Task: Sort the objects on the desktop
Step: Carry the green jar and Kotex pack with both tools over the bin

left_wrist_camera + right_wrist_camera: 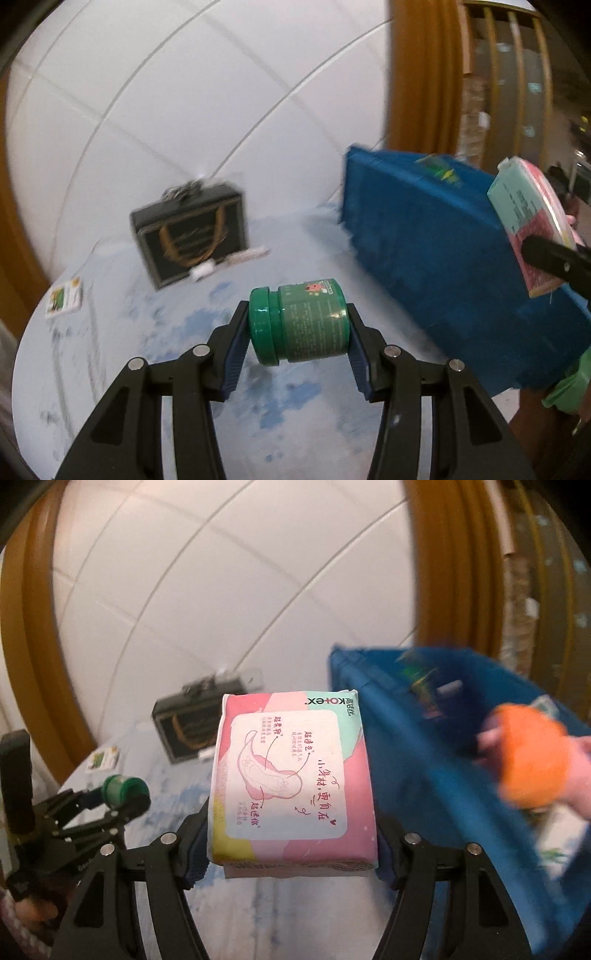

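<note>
A small green jar lies sideways in my left gripper, lifted above the table with the pads shut on its lid and base. The right wrist view shows that jar at the lower left. My right gripper is shut on a pink and mint pack of pads, held flat above the table. In the left wrist view that pack hangs over the near wall of the blue bin. The blue bin stands right of both grippers, with several items inside.
A black box stands at the back of the pale, blue-stained table, with a white wrapper in front of it. A small green and white packet lies at the left edge. A hand with an orange object reaches over the bin.
</note>
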{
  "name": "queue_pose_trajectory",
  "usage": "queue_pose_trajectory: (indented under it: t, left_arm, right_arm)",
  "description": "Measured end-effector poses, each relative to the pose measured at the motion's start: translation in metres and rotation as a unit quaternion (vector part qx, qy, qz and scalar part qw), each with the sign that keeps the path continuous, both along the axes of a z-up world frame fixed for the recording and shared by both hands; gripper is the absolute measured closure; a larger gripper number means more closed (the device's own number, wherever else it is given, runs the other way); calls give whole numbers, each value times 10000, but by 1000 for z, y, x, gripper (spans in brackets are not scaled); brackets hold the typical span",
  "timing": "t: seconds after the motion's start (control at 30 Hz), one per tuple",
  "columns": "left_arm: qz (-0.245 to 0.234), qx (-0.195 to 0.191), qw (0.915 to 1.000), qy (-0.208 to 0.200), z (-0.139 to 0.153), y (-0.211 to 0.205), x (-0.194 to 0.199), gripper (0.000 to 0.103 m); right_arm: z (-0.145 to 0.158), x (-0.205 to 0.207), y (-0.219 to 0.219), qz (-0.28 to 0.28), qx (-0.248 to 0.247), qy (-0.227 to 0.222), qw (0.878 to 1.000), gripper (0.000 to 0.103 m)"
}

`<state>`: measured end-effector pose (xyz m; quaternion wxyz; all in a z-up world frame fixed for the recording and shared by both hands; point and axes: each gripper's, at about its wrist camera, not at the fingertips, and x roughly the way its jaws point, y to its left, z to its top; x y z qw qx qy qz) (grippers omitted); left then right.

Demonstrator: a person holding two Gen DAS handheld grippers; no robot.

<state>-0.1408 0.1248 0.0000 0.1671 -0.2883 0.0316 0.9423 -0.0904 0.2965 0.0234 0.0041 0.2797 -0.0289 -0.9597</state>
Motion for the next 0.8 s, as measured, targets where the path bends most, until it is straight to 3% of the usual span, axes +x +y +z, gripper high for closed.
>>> queue_pose_trajectory:
  t: [0.23,0.37,0.63,0.8]
  left_arm:
    - [-568,306,9970,438,50,86,23,55]
    - [-812,373,9943,575,70,154,37,55]
    - [-1108,296,9921,500,97,295,54,55]
    - [-1078,91,9937,291,101,355,56,55]
  right_arm:
    - [49,46,73,-487,82,541,9973,33]
    - [70,70,143,-734,242,715,9944,33]
    - [73,67,284,-1022,383,506,9927,33]
    - [65,53,341,-995,521,321,9932,33]
